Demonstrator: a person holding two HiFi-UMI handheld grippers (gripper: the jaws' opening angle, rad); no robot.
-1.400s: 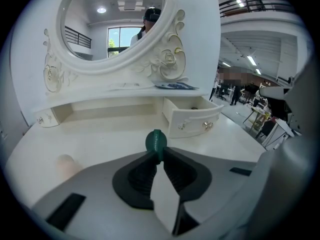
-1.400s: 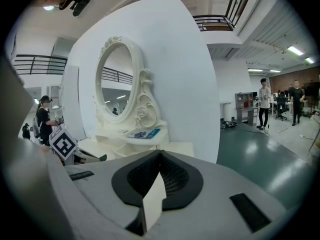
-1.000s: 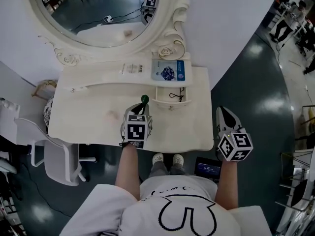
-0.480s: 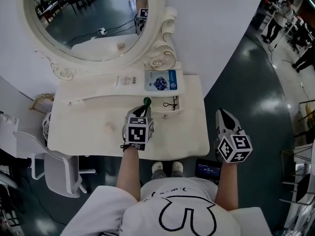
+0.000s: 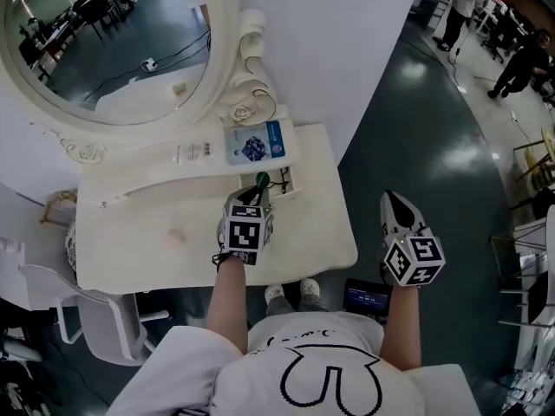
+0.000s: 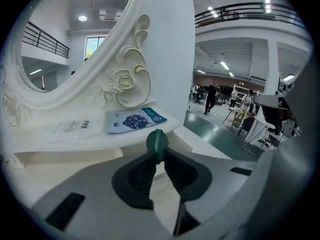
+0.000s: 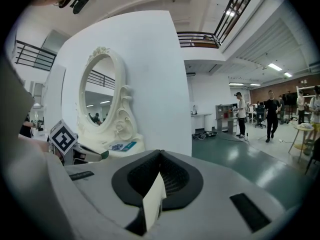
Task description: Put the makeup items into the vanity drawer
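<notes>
My left gripper (image 5: pixel 257 191) holds a dark green makeup tube (image 5: pixel 261 180) by its end, pinched at the jaw tips, and the jaws are opening. The tube (image 6: pixel 157 143) points forward, just left of the small open vanity drawer (image 5: pixel 290 191), where a black cord lies. In the left gripper view the left gripper (image 6: pixel 157 153) hovers over the vanity top (image 5: pixel 156 241). My right gripper (image 5: pixel 395 201) hangs off the table's right side over the floor. Its jaws are closed in the right gripper view (image 7: pixel 159 156), with nothing held.
A blue-printed packet (image 5: pixel 254 143) and a white packet (image 5: pixel 191 152) lie on the raised shelf under the oval mirror (image 5: pixel 104 50). A white chair (image 5: pixel 78 310) stands at the left. A dark device (image 5: pixel 366 295) lies on the floor by the person's feet.
The left gripper with the green tube has come closer to the open drawer. The head view has swung, shifting the vanity left. The right gripper has stayed put.
</notes>
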